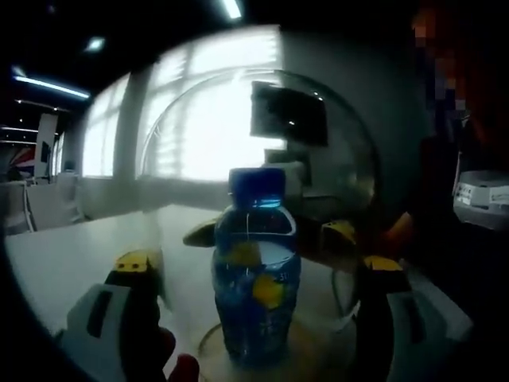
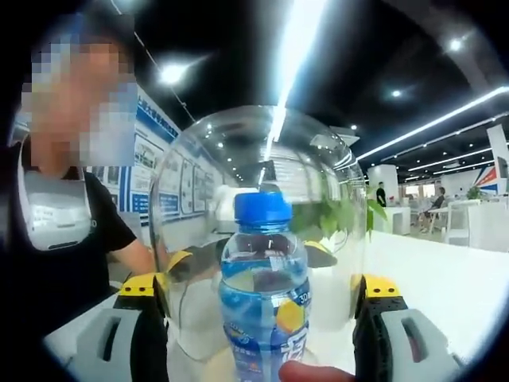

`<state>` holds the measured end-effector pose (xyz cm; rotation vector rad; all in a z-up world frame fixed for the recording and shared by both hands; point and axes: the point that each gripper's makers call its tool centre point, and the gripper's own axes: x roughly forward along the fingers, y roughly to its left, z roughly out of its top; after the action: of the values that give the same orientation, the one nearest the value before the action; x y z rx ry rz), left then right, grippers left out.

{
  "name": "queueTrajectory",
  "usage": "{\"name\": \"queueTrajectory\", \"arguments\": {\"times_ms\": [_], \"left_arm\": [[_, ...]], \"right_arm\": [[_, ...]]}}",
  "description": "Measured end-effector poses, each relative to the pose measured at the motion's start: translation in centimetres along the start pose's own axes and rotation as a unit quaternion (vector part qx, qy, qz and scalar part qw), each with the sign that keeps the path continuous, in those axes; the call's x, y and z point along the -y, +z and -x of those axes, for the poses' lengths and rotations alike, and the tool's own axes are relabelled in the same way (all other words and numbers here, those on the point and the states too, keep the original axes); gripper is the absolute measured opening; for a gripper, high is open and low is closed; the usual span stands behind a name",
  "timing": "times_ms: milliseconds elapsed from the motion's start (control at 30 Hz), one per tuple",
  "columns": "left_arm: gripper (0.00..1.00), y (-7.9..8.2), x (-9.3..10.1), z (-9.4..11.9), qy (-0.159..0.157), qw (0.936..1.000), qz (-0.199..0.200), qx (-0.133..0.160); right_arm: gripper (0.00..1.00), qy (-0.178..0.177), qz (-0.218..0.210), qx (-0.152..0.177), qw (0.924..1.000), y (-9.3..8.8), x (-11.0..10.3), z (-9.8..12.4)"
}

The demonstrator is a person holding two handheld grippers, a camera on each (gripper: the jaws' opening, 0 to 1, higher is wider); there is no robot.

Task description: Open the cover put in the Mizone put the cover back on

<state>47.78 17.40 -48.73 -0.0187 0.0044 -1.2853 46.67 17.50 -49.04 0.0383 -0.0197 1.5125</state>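
Both the left gripper [image 1: 258, 278] and the right gripper [image 2: 258, 306] hold their jaws spread wide, gripping nothing. Between them the Mizone bottle [image 2: 265, 294] stands upright on the white bench [image 1: 64, 255]. Just behind it the clear dome cover [image 2: 262, 223] (probably light, rigid and slippery) looks best clasped low across its sides.

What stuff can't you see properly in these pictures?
- Left gripper view: bottle base cut off by the bottom edge, so what it stands on is unclear.
- Right gripper view: bottle label cut off by the edge.
- Both views: dome cover edges blur against glare.
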Motion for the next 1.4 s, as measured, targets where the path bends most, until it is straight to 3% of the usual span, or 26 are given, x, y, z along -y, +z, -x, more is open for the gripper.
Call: {"name": "queueTrajectory", "arguments": {"times_ms": [867, 1400], "left_arm": [[0.86, -0.31, -0.06, 0.09, 0.018, 0.9998, 0.001, -0.01], [0.82, -0.23, -0.35, 0.79, 0.052, 0.9982, -0.007, -0.028]], "right_arm": [[0.9, -0.019, -0.001, 0.009, 0.9998, -0.01, 0.32, 0.45], [0.87, -0.065, -0.006, -0.027, 0.9975, 0.12, -0.04, 0.62]]}}
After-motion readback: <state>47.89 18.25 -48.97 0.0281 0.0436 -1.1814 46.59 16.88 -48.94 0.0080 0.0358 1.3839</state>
